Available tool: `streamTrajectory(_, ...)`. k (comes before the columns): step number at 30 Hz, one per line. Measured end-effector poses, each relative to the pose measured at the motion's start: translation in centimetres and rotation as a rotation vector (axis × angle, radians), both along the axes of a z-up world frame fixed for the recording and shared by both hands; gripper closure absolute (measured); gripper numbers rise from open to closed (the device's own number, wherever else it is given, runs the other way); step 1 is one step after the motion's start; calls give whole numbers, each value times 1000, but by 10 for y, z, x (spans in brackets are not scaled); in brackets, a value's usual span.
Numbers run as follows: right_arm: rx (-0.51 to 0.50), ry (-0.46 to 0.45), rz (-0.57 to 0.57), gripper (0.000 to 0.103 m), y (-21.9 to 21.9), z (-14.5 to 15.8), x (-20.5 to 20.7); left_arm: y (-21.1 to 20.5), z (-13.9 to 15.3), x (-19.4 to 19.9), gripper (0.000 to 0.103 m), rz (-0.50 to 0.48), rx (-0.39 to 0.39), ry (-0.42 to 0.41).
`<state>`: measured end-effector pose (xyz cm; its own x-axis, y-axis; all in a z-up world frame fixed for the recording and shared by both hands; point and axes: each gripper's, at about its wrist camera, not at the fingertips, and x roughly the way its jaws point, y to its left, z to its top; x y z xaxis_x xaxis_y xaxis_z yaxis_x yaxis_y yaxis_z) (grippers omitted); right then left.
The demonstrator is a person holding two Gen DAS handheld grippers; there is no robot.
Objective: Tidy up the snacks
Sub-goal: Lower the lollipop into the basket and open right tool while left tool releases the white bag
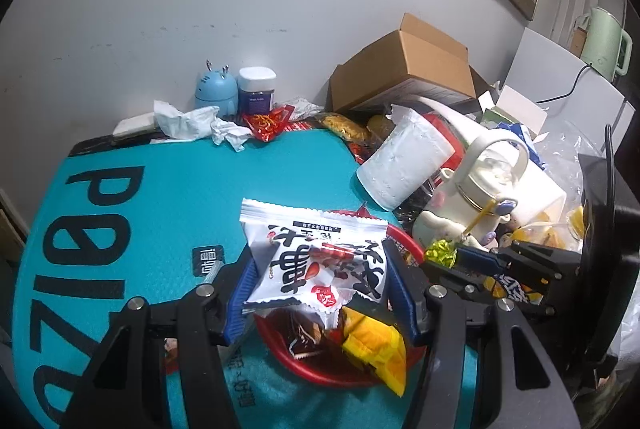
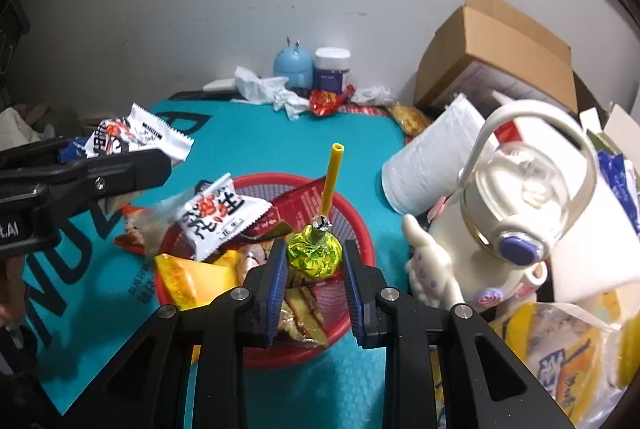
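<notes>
1. Left gripper (image 1: 320,281) is clamped on a white peanut snack packet (image 1: 320,261), held up over the red basket (image 1: 316,369).
2. Right gripper (image 2: 314,269) pinches a green-foil lollipop (image 2: 315,253) by its wrapped head, yellow stick pointing up, also over the basket.
3. Basket's already got a few snack packs in it and sits on the teal mat (image 1: 160,189).
4. Paper roll (image 1: 404,165) and white kettle (image 2: 524,197) are off to the right.

red basket (image 2: 362,229), teal mat (image 1: 168,181), yellow-green lollipop (image 2: 315,255)
</notes>
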<state>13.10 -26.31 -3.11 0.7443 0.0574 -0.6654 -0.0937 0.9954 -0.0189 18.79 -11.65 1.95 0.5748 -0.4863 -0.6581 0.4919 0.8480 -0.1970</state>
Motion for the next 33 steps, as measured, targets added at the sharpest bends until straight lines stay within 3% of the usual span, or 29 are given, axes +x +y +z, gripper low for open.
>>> streamTrajectory(10, -25, 60, 4, 75, 4, -10, 11, -11, -13, 17, 46, -28, -28, 38)
streamTrajectory(11, -19, 64, 3, 73, 4, -10, 11, -11, -14, 17, 46, -31, -30, 41)
streamTrajectory(12, -13, 65, 3, 61, 3, -10, 12, -11, -15, 18, 46, -33, -33, 43)
streamTrajectory(14, 4, 60, 5, 52, 2, -8, 11, -12, -16, 18, 46, -38, -35, 48)
streamTrajectory(26, -15, 22, -31, 46, -4, 3, -16, -28, -19, 16, 46, -85, -6, 36)
streamTrajectory(33, 15, 0, -24, 45, -10, 7, -27, -45, -33, 26, 45, -54, 106, 57)
